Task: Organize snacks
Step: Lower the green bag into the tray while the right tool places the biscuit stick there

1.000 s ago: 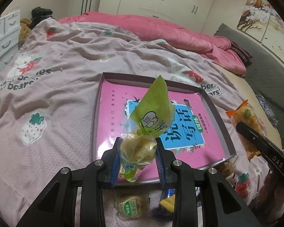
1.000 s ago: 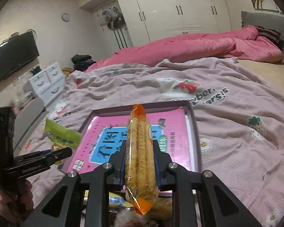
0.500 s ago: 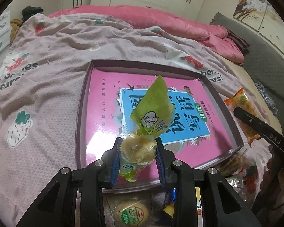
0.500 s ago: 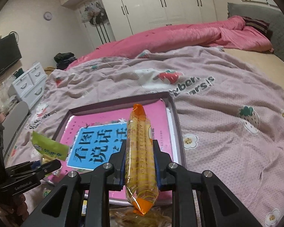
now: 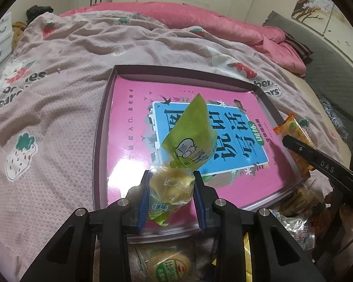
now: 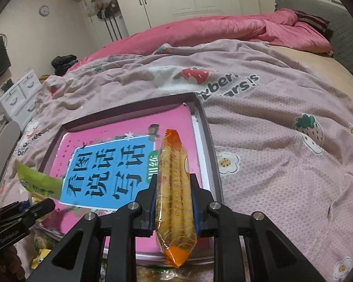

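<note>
Now left gripper [image 5: 171,189] clamps the green cake packet [image 5: 183,155]; right gripper [image 6: 174,202] clamps the orange wafer packet [image 6: 174,195] above the tray [image 6: 209,145].

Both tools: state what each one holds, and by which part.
Left tool grips the green snack packet across its bulging lower half, where the cake sits. Right tool grips the orange snack packet across its middle.

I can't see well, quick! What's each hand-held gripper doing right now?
Left hand-held gripper: closed on a green plastic-wrapped round cake.
Right hand-held gripper: closed on an orange-ended packet of biscuit sticks.
</note>
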Demonstrator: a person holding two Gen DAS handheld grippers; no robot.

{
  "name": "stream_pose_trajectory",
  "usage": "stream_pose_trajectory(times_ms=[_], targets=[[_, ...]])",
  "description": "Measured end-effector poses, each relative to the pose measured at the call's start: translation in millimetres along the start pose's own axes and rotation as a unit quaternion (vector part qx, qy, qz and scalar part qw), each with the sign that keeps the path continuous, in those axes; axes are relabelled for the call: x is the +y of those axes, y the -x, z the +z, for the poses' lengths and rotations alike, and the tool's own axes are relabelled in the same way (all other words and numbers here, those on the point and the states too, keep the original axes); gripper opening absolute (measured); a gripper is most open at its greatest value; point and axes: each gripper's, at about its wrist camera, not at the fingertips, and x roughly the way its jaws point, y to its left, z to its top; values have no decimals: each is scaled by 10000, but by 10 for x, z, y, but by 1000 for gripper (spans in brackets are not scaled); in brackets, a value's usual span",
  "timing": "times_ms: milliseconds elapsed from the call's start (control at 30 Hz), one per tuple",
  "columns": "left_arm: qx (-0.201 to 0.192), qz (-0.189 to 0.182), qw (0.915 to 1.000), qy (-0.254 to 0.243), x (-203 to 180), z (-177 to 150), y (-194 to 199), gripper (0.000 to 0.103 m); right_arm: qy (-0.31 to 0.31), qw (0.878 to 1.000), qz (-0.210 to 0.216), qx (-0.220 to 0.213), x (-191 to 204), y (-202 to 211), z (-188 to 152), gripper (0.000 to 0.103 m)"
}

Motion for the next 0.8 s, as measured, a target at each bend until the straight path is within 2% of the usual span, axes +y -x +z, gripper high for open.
stream_pose_trajectory(times_ms=[233,633,800], targets=[[32,-14,10000,16,11,-7,-24,34,-70,9999,-117,47,-31,-66,4,24],[37,-36,10000,79,26,-3,-27,36,-14,10000,-82,-31,-9,-13,13,25],[-39,-73,10000,55,10,11,3,43,62,9999,23,-118,23,69,29,26]])
